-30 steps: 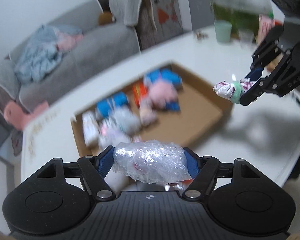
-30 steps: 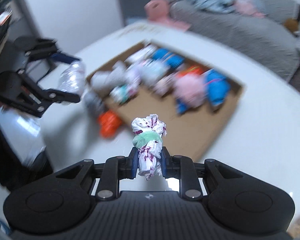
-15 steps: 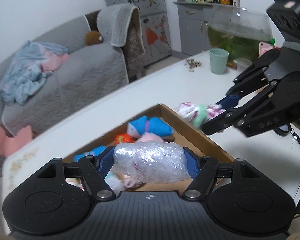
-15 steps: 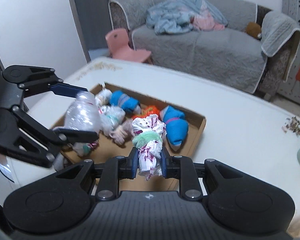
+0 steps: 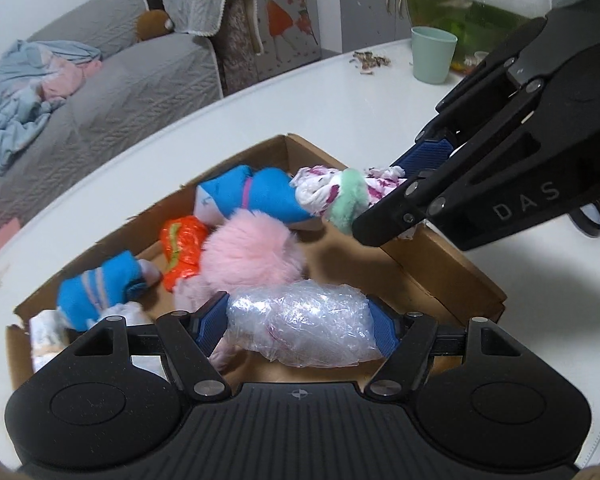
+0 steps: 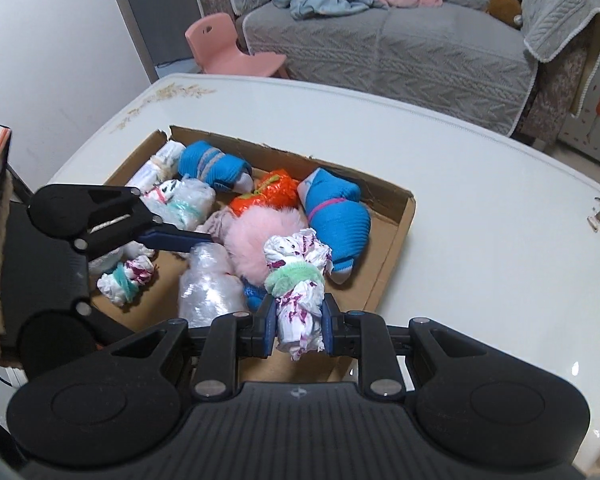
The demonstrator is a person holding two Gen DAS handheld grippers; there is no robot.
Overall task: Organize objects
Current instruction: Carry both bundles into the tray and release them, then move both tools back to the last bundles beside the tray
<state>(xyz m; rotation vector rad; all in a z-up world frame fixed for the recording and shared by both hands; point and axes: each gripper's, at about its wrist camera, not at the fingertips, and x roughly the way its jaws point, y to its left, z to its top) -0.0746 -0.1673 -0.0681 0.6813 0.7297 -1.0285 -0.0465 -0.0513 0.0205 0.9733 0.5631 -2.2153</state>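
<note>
Left wrist view: left gripper (image 5: 298, 326) clamps crinkly clear plastic-wrapped bundle (image 5: 300, 326), right gripper (image 6: 299, 326) clamps white-purple cloth bundle with green band (image 6: 298, 280), both over shallow brown cardboard tray (image 6: 392, 248), likely for dropping in.

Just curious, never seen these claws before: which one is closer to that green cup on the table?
Right. The right gripper reaches in from the side where the green cup stands; the left gripper sits over the cardboard box, farther away.
</note>
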